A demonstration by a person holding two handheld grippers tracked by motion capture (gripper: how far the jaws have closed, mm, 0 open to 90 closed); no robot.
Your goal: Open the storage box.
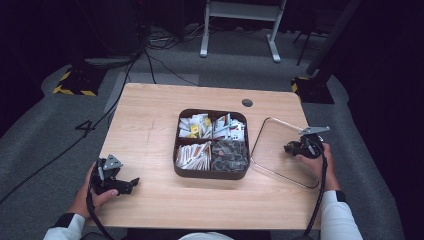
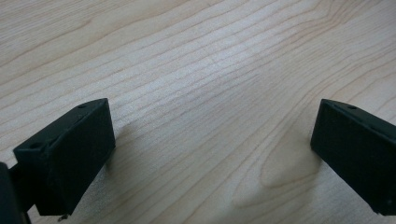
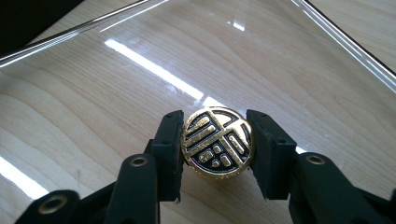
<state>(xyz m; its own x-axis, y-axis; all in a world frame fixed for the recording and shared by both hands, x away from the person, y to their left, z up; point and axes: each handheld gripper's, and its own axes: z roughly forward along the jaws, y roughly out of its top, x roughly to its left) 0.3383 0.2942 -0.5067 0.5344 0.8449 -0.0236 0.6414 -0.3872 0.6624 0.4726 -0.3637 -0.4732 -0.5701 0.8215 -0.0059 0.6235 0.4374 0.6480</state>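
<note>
A clear glass lid (image 1: 272,150) lies flat on the wooden table (image 1: 150,115), just right of a dark four-compartment tray (image 1: 210,176). My right gripper (image 1: 295,148) sits over the lid's right part. In the right gripper view, my right gripper (image 3: 216,154) has both pads pressed on the lid's round gold-and-black knob (image 3: 217,137), with the glass (image 3: 140,93) below. At the front left of the table, my left gripper (image 1: 131,184) rests low over the wood. In the left gripper view, my left gripper (image 2: 212,140) stands wide open over bare table, nothing between its jaws.
The tray's back compartments hold small packets (image 1: 200,125), its front left holds paper sticks (image 1: 192,156) and its front right holds dark round pieces (image 1: 229,154). A small round cable hole (image 1: 247,103) sits near the table's far edge. Cables and stands are on the floor behind.
</note>
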